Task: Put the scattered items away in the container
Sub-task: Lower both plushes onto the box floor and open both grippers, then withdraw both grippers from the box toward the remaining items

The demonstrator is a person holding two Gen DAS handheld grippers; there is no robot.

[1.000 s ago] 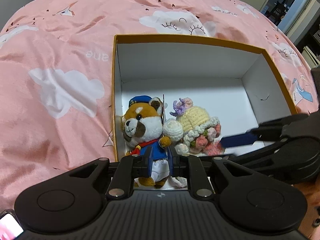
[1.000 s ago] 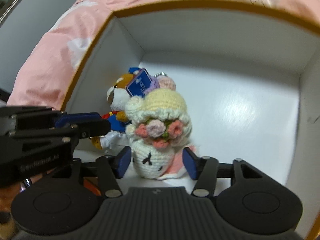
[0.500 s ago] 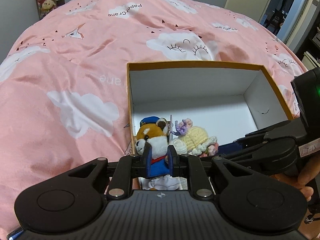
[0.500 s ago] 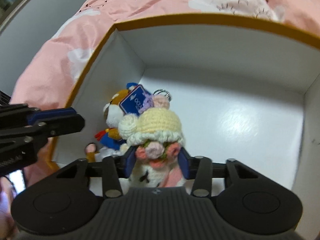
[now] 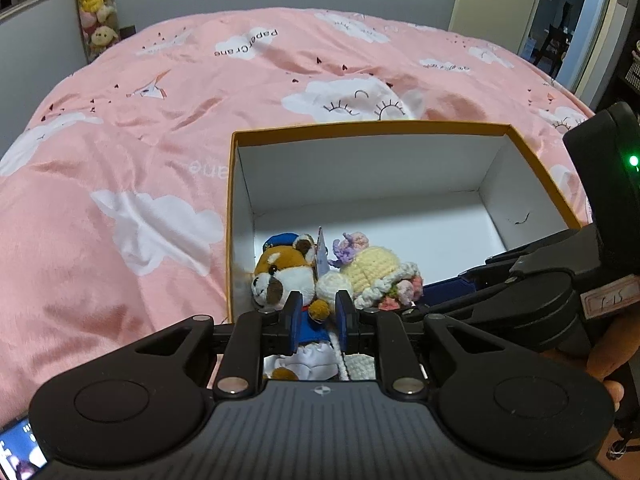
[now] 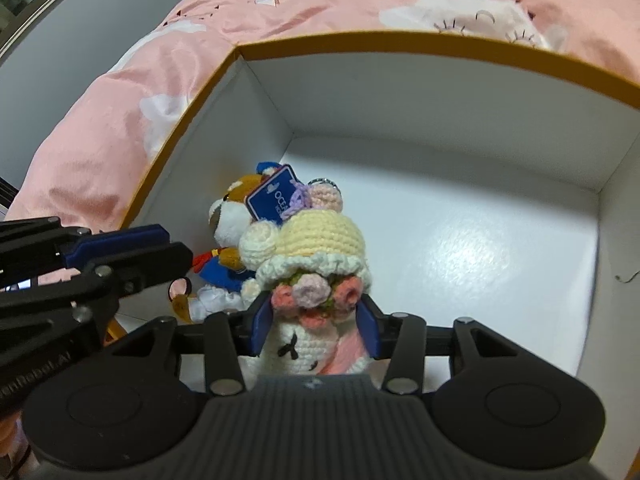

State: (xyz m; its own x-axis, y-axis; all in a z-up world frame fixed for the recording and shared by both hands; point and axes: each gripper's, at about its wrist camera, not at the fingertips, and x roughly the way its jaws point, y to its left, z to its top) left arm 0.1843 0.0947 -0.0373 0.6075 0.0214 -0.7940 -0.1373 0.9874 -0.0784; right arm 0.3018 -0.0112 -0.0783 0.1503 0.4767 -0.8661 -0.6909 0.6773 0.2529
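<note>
Crochet doll (lower body hidden) between opening jaws.

Both wrist cameras looked steeply down, close over the box; the right sat nearer, and both shared its left corner.

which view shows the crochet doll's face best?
Right wrist: the crochet doll faces that camera, stitched eyes and flower band visible between the right gripper pads. Left wrist shows only its yellow hat from behind.
</note>
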